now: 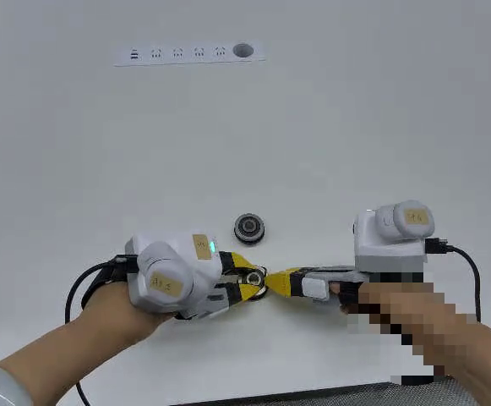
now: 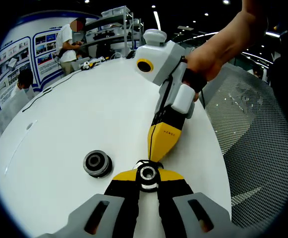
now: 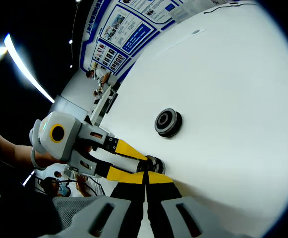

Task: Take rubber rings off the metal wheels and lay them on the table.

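Power strip [image 1: 190, 53]: lying at the far side of the white table [image 1: 380, 135], well apart from the work.
Left gripper [image 1: 247, 277]: coming in from the left, its yellow-tipped jaws clamping the held wheel from both sides.
Loose wheel [image 1: 250, 227]: lying flat on the table just beyond the grippers, dark outer band showing, touching neither gripper.
Held wheel [image 2: 147, 173]: sitting between the left jaws, close above the tabletop, metal hub facing the left gripper view.
Right gripper [image 1: 275, 282]: reaching in from the right, jaws pressing together, tips meeting the held wheel's rim; whether they are pinching a ring cannot be told.
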`<state>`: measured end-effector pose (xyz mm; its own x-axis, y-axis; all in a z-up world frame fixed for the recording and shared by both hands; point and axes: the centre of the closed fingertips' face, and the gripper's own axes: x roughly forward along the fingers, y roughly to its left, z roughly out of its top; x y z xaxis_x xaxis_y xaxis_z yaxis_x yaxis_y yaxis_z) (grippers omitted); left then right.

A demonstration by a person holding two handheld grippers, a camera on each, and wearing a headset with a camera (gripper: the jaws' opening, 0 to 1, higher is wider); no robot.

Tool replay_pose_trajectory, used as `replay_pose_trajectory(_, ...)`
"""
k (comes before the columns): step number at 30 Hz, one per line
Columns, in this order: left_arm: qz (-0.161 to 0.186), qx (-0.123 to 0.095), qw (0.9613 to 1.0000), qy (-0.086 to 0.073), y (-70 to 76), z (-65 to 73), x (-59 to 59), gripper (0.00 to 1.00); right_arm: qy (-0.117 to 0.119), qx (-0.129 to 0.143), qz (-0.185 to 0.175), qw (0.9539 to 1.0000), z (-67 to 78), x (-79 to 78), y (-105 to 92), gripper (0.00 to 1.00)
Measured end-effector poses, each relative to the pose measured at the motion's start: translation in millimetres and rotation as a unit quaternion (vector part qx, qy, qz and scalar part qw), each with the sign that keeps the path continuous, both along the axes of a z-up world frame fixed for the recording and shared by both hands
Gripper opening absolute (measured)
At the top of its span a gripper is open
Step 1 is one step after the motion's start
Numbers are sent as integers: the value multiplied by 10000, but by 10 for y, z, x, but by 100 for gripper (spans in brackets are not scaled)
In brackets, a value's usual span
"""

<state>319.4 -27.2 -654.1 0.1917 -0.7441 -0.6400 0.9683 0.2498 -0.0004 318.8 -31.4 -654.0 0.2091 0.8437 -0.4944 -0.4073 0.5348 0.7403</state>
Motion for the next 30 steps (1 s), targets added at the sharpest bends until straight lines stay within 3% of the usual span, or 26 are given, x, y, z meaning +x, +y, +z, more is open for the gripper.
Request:
replay_pose_trajectory(17,8,-3,10000,-4,-6,0,-2,13,-17,261,57,9996,120,-13,71,1)
replay_pose_trajectory(30,22,-28,10000,-32,-13,5,-3,13,22,171,-107,9998,65,16,15,2)
